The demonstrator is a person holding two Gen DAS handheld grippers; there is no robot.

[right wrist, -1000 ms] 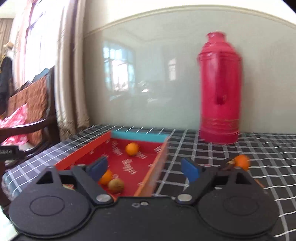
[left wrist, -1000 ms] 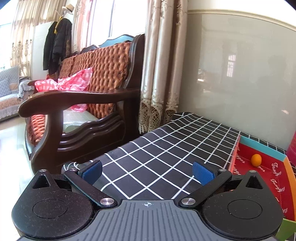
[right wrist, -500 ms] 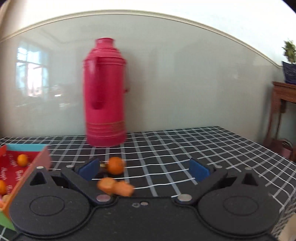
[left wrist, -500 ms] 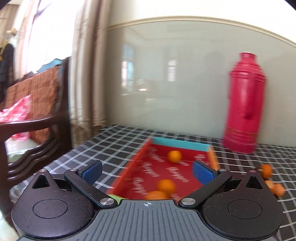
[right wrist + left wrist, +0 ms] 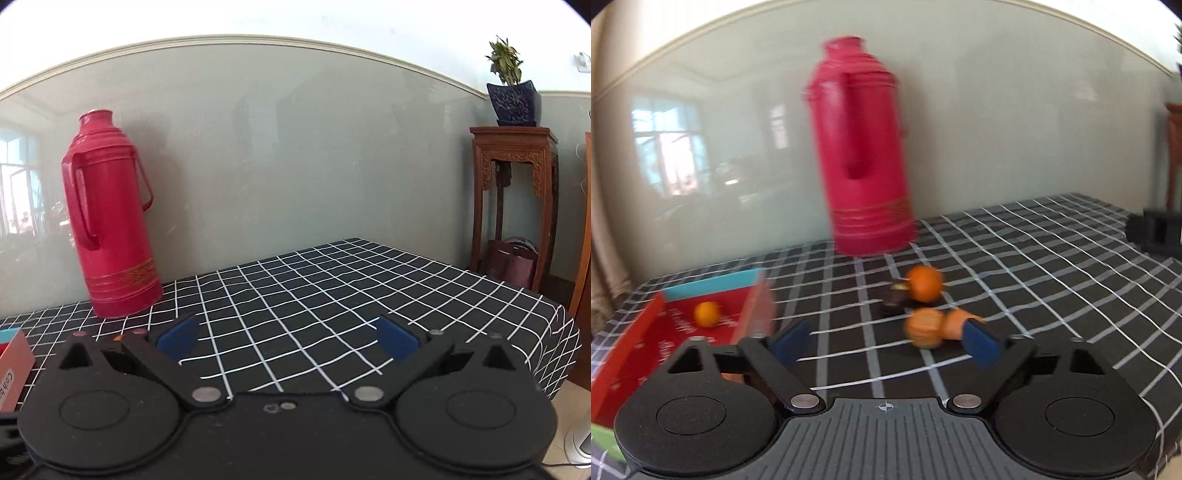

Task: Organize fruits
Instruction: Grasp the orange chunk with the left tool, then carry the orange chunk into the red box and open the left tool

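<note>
Worktop (image 5: 1052, 258) covered in black cloth with white grid. Left hand-held gripper (image 5: 886, 341) held spread, nothing pinched — ridged orange fruit (image 5: 923, 328) seen just beyond blue pads, toward right one; round smooth orange (image 5: 923, 282) farther back. Another orange (image 5: 706, 314) lying in red box (image 5: 635, 339); printing there blurred, unreadable. Glossy red thermos (image 5: 110, 229) standing upright behind. Right hand-held gripper (image 5: 288, 338) spread over bare cloth.

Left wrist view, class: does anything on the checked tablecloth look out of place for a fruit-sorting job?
Yes. An orange, two blurred orange pieces and a dark item lie loose on the cloth in front of the red flask, outside the red tray, which holds one orange.
</note>
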